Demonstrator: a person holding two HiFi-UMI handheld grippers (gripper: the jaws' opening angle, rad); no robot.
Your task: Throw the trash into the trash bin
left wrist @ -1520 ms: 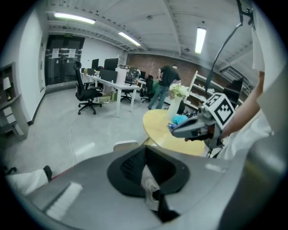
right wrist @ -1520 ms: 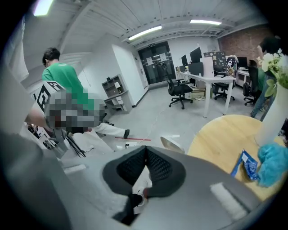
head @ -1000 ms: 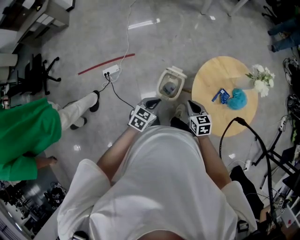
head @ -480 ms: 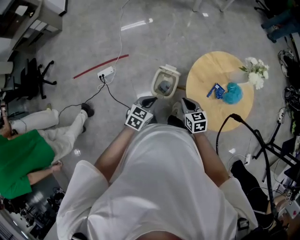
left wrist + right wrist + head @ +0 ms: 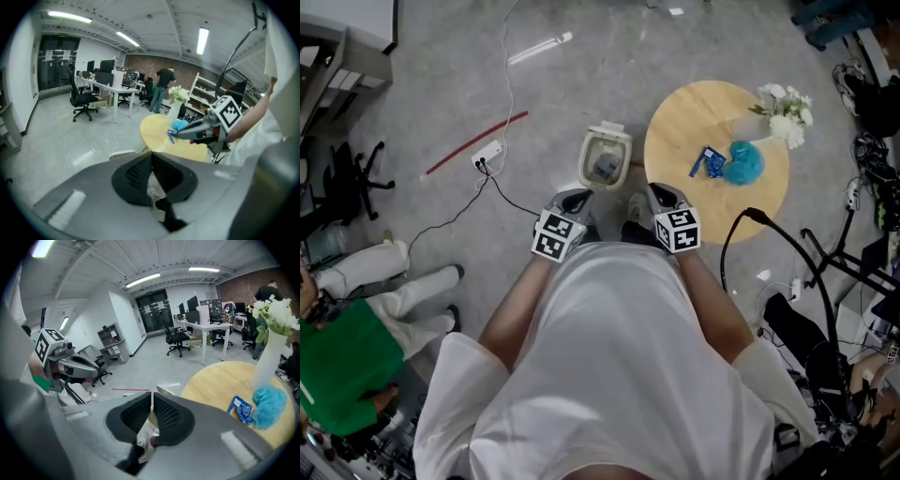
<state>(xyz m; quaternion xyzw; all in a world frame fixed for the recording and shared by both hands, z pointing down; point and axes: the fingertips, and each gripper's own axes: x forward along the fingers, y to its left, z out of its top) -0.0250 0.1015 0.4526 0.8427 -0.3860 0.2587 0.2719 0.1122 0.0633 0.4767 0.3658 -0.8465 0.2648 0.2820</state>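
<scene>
1. At the far left we see a person in a green top (image 5: 337, 366) and an office chair (image 5: 352, 173). Further in, a red strip (image 5: 473, 143) lies on the floor beside a white power strip (image 5: 486, 153).
2. Our left gripper (image 5: 574, 199) hangs over the floor close in front of us. Its jaws are pressed together with nothing between them.
3. Just beyond it the trash bin (image 5: 607, 141) stands on the floor with its lid up, just beside the table's left edge.
4. Our right gripper (image 5: 661, 195) hangs near the bin. Its jaws are all but touching, with only a hairline slit, and they are empty.
5. On the round wooden table (image 5: 675, 141) the trash, a blue wrapper (image 5: 707, 161), lies flat just beside a blue fluffy ball (image 5: 745, 163), well apart from both grippers.
6. A white vase of white flowers (image 5: 780, 105) stands at the table's right side.
</scene>
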